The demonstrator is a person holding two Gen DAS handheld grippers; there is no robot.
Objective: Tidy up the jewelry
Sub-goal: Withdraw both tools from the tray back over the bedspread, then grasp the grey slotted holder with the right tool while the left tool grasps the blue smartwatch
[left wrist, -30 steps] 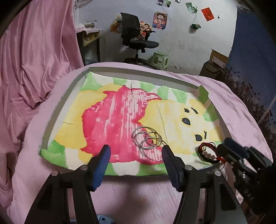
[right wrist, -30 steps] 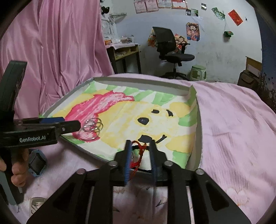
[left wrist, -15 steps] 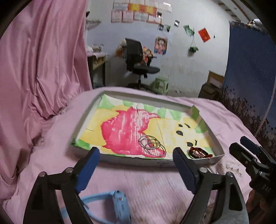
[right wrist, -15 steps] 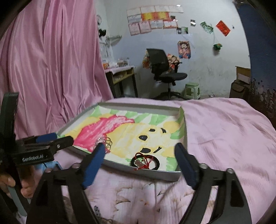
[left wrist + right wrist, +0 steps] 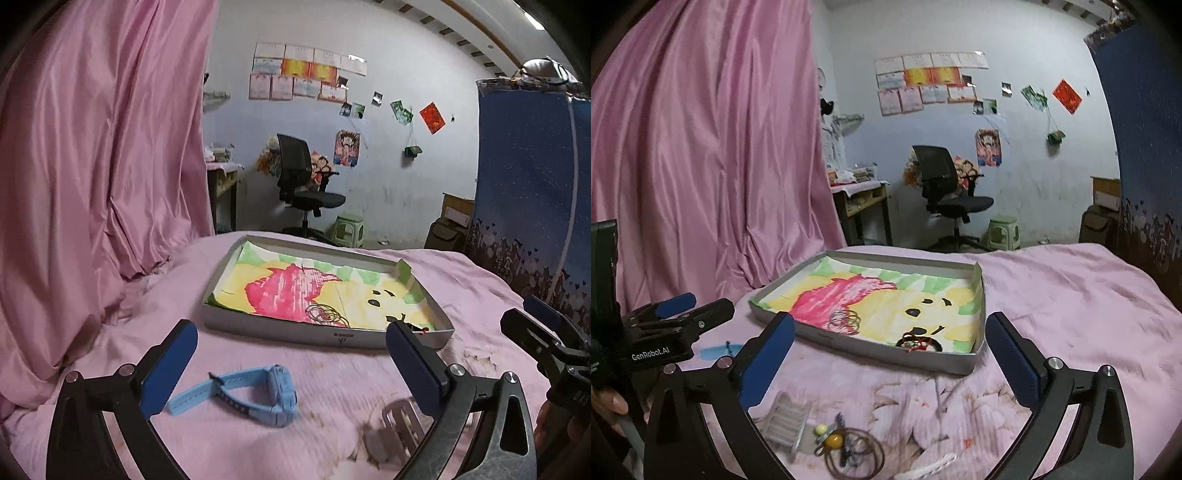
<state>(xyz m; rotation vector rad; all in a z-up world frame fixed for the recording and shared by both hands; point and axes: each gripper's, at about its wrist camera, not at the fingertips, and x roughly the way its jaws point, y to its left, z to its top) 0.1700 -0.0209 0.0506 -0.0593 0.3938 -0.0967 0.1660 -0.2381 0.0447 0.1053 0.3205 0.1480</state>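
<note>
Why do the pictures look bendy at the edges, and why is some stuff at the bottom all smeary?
Both views come through fisheye lenses, so walls curve and the corners go black. In the left wrist view the silver metal clip is blurred, while the light blue wristwatch stays fairly sharp. In the right wrist view the brown hoop with a yellow bead near the bottom is soft.

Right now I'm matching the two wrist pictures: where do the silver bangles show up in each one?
Left wrist: silver bangles lie in the tray, lower centre-right, on the pink patch's edge.
Right wrist: silver bangles lie centre-left, near the tray's front wall.
Shared landmark: the black office chair behind the tray.
</note>
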